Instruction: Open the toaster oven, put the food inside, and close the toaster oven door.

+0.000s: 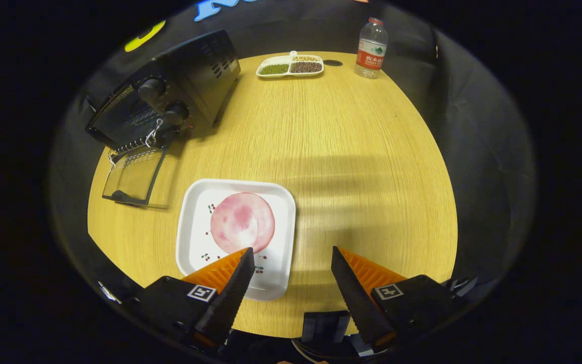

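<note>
Gripper view shows our gripper (291, 250) spread and empty; the ham slice (242, 222) lies lower centre on its plate (190, 222); the oven (170, 96) stands open upper left; we should pinch the slice's edge low.

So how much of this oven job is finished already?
Done: the toaster oven door already lies open on the table. In hand: nothing; the gripper is open, one finger over the white plate. Left: the pink round food on the plate must go inside, then the door shut.
</note>
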`<move>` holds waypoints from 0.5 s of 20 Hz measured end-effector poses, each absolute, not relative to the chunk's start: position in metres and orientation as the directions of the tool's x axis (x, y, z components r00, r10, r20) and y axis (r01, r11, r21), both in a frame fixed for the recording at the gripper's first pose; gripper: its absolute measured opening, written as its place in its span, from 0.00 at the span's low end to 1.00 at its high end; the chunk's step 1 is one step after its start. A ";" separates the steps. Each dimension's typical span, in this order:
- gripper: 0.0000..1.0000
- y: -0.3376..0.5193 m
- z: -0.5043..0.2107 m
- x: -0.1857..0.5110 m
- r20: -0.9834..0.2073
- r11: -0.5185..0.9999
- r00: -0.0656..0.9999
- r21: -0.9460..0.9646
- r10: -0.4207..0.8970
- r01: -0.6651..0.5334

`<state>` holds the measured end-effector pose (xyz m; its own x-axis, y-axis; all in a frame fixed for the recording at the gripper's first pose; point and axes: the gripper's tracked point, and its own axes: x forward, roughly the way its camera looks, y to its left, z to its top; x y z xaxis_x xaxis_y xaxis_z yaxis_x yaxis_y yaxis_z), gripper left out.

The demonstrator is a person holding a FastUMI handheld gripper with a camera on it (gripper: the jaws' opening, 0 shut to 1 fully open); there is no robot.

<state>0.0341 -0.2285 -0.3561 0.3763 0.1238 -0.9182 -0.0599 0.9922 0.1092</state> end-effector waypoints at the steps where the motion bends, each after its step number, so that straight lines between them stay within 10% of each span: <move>1: 0.97 -0.229 -0.360 0.033 -0.922 0.993 0.369 0.105 0.116 -0.050; 6: 0.87 -0.229 -0.374 0.028 -0.945 0.994 0.309 0.112 0.104 0.007; 10: 0.59 -0.227 -0.375 0.024 -0.961 0.994 0.266 0.100 0.082 0.054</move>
<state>0.0236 -0.2274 -0.3748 0.2656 0.0821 -0.9606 0.0542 0.9935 0.0999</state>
